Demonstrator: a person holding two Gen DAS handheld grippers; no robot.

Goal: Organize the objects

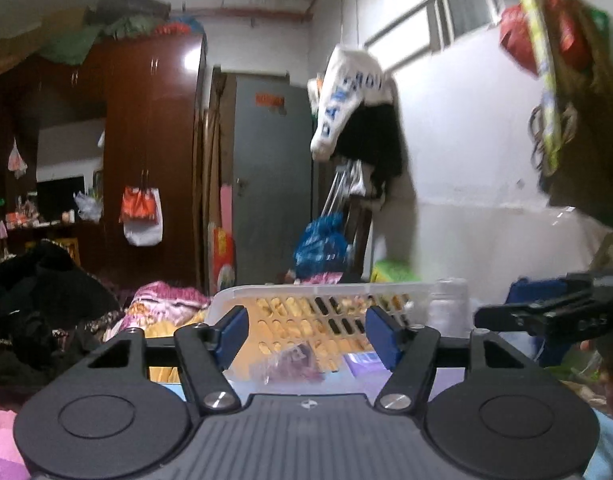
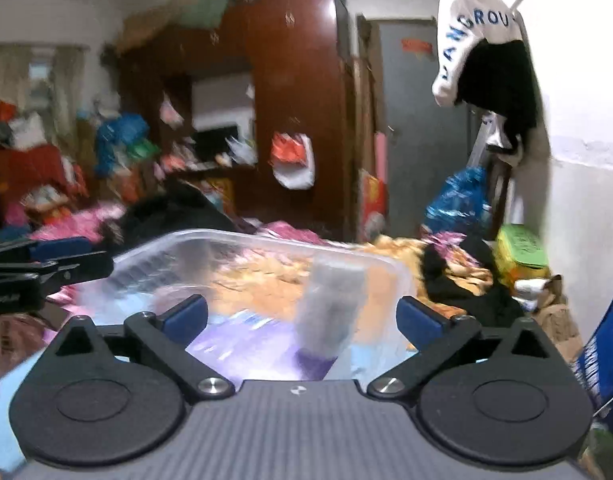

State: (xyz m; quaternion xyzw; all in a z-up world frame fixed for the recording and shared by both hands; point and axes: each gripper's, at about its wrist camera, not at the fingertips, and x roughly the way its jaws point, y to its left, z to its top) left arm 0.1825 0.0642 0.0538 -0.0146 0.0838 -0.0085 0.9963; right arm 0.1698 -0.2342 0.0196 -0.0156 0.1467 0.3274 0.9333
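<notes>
A clear plastic basket with slotted walls [image 1: 326, 292] lies on the bed in front of my left gripper [image 1: 308, 330], which is open and empty just before its near side. Inside lie a small clear packet [image 1: 290, 364] and a purple item [image 1: 364, 360]. A translucent cylinder [image 1: 448, 306] stands at the basket's right end. In the right wrist view the basket [image 2: 234, 240] is blurred. My right gripper [image 2: 302, 316] is open, its fingers spread either side of the grey cylinder [image 2: 332, 304], not touching it. Each gripper shows at the edge of the other's view.
Crumpled bedding [image 1: 162, 308] and black clothes [image 1: 34, 300] lie to the left. A dark wardrobe [image 1: 146, 152], a grey door [image 1: 270, 176] and hanging clothes [image 1: 354, 100] stand behind. A blue bag [image 2: 610, 352] sits at the right. A green box [image 2: 520, 248] is near the wall.
</notes>
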